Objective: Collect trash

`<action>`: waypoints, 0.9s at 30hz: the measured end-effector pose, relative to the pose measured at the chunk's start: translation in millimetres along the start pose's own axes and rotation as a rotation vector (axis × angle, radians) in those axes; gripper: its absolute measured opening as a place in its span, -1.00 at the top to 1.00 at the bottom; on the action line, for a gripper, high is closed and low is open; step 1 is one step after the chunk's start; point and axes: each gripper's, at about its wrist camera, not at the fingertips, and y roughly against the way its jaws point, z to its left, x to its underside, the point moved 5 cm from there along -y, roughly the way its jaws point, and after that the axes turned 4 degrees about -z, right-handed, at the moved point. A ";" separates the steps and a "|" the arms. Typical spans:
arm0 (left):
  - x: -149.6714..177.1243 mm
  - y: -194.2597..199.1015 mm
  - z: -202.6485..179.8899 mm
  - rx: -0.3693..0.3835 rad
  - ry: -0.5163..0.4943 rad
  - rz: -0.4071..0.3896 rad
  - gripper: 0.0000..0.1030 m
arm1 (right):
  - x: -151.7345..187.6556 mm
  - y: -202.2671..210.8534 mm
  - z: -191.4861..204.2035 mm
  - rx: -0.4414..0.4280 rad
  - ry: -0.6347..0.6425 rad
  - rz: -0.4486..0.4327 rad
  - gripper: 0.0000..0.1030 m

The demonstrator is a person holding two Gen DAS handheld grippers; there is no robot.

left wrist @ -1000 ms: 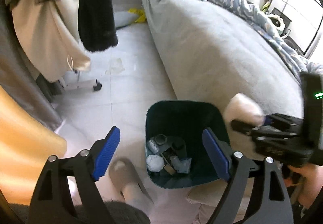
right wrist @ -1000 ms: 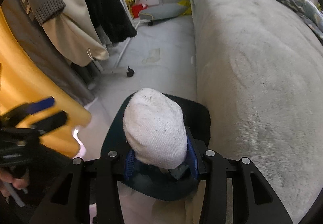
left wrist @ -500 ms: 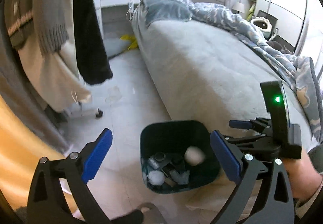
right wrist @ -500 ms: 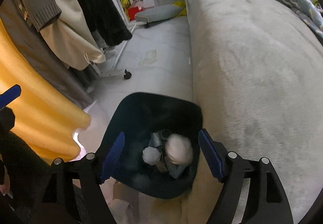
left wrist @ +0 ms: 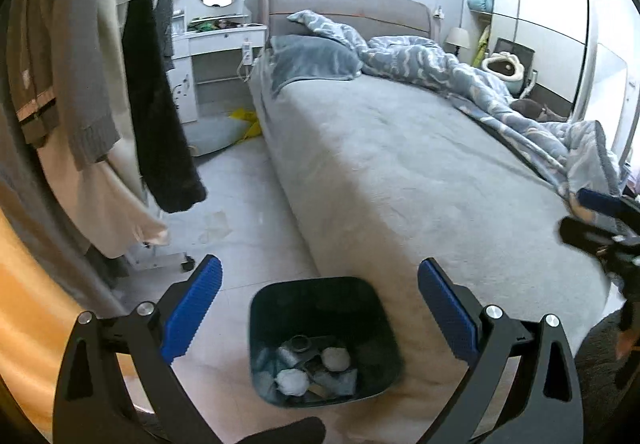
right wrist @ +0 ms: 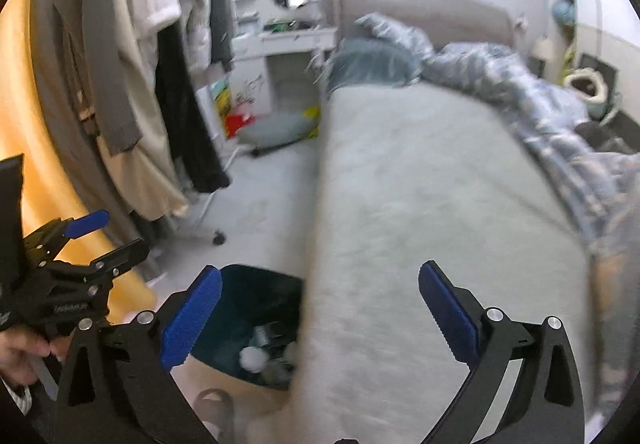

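Left wrist view shows the whole dark bin (left wrist: 324, 340) on the pale tiled floor (left wrist: 248, 236), with a white ball (left wrist: 335, 359), crumpled paper (left wrist: 293, 381) and other trash seen inside; in the right wrist view only its blurred half is seen beside the grey bed (right wrist: 420, 204). Hanging clothes (left wrist: 80, 104) are found at the left, a white desk (left wrist: 218, 56) far behind. Both the left gripper (left wrist: 318, 308) and the right gripper (right wrist: 320, 310) are spread wide with nothing between them. The right jaws have just been opening; the white ball, clamped there a second ago, is now lying in the bin
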 end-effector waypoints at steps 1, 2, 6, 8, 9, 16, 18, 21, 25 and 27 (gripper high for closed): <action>-1.0 0.1 -3.9 0.005 -0.006 -0.001 -0.94 | 1.3 10.9 -11.3 0.030 -0.004 -0.013 -0.93; -2.1 0.5 -9.3 0.012 -0.011 -0.005 -0.94 | 3.3 18.6 -20.9 0.056 -0.007 -0.022 -0.93; -1.1 -0.7 -20.5 0.046 -0.002 0.002 -0.94 | 11.8 53.2 -64.5 0.167 -0.057 -0.073 -0.93; 0.7 -1.9 -25.2 0.064 0.001 0.011 -0.94 | 15.7 67.9 -82.3 0.190 -0.077 -0.088 -0.93; 2.2 -1.8 -28.0 0.073 -0.004 0.014 -0.94 | 19.3 73.5 -90.5 0.204 -0.080 -0.086 -0.93; 9.4 -0.4 -41.2 0.083 -0.020 0.024 -0.94 | 36.1 77.8 -104.6 0.126 -0.099 -0.069 -0.93; 11.7 -1.3 -41.8 0.088 -0.022 0.028 -0.94 | 38.7 70.7 -105.4 0.107 -0.101 -0.044 -0.93; 15.0 -3.1 -42.8 0.086 -0.024 0.036 -0.94 | 40.5 63.7 -101.2 0.084 -0.111 -0.012 -0.93; 17.3 -4.3 -40.9 0.092 -0.007 0.044 -0.94 | 41.3 64.0 -102.1 0.084 -0.127 -0.009 -0.93; 17.2 -4.3 -40.3 0.092 -0.006 0.043 -0.94 | 40.5 62.6 -101.4 0.085 -0.125 -0.002 -0.93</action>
